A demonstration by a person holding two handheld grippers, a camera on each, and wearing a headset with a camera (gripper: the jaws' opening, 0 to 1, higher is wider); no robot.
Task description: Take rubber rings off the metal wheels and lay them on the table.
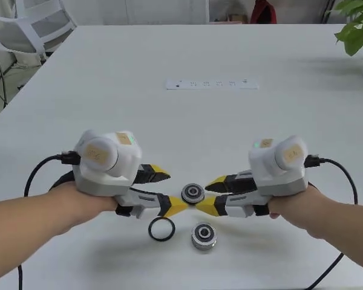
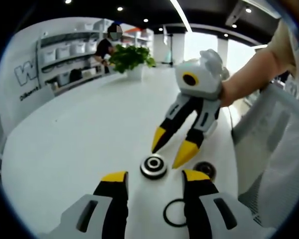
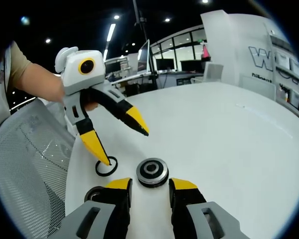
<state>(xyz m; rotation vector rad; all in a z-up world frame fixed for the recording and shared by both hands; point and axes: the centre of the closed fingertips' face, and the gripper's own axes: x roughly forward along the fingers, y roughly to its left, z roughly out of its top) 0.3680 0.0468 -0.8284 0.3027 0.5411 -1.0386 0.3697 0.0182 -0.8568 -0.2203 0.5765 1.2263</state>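
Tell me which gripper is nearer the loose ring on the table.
Left. The left gripper has one jaw tip beside the ring; the right gripper is farther, across the wheel between them.

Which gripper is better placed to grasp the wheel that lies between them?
Probably the right gripper: it is open and its jaw tips sit closer on both sides of the wheel. The left gripper is also open, but one of its jaw tips is farther back.
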